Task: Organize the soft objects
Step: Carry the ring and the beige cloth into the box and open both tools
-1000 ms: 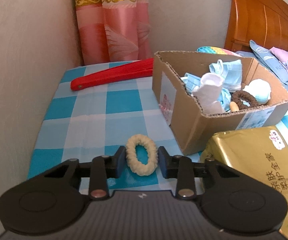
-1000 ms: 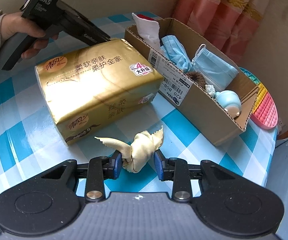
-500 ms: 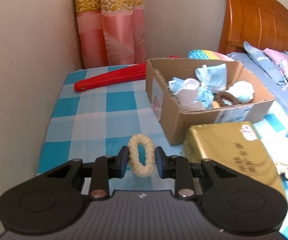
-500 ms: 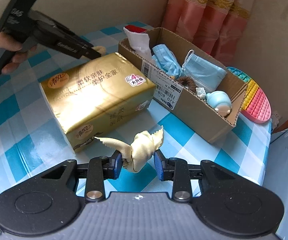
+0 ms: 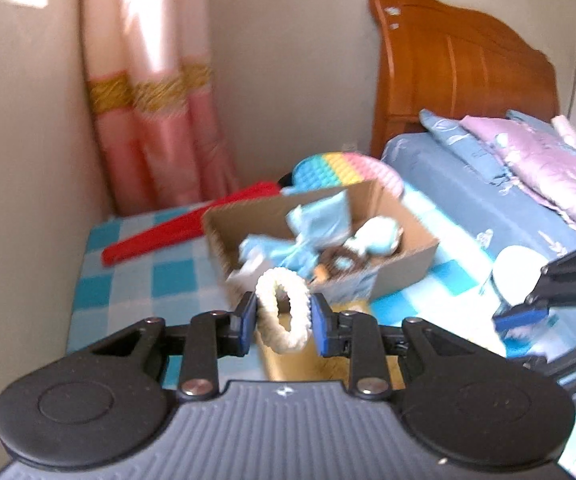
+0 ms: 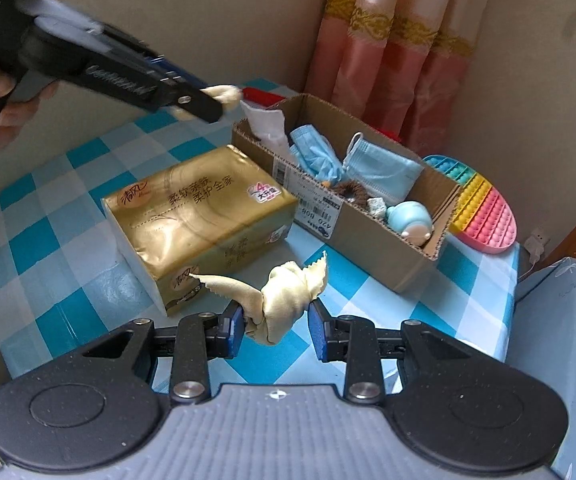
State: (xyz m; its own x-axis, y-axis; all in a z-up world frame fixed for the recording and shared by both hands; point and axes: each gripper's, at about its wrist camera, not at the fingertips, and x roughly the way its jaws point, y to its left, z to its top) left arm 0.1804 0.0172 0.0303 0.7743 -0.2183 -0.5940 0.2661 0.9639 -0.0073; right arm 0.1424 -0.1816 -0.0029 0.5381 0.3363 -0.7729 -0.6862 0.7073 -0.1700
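Observation:
My left gripper (image 5: 282,322) is shut on a cream scrunchie (image 5: 284,316) and holds it in the air near the cardboard box (image 5: 404,264). The scrunchie also shows in the right wrist view (image 6: 222,94), above the table to the left of the box (image 6: 368,236). My right gripper (image 6: 276,330) is shut on a knotted cream cloth (image 6: 280,300), above the checked tablecloth in front of the box. The box holds blue face masks (image 6: 380,168), a brown scrunchie (image 6: 348,190), a pale blue soft toy (image 6: 410,220) and a white cloth (image 6: 266,124).
A gold tissue pack (image 6: 200,216) lies left of the box. A rainbow pop-it mat (image 6: 484,208) lies behind the box. A red flat object (image 5: 184,224) lies along the wall. The bed (image 5: 508,184) is to the right; a wall and curtain (image 5: 156,136) close the back.
My left gripper has lifted the scrunchie off the table and swung towards the box. My right gripper has risen a little with the cloth still in it.

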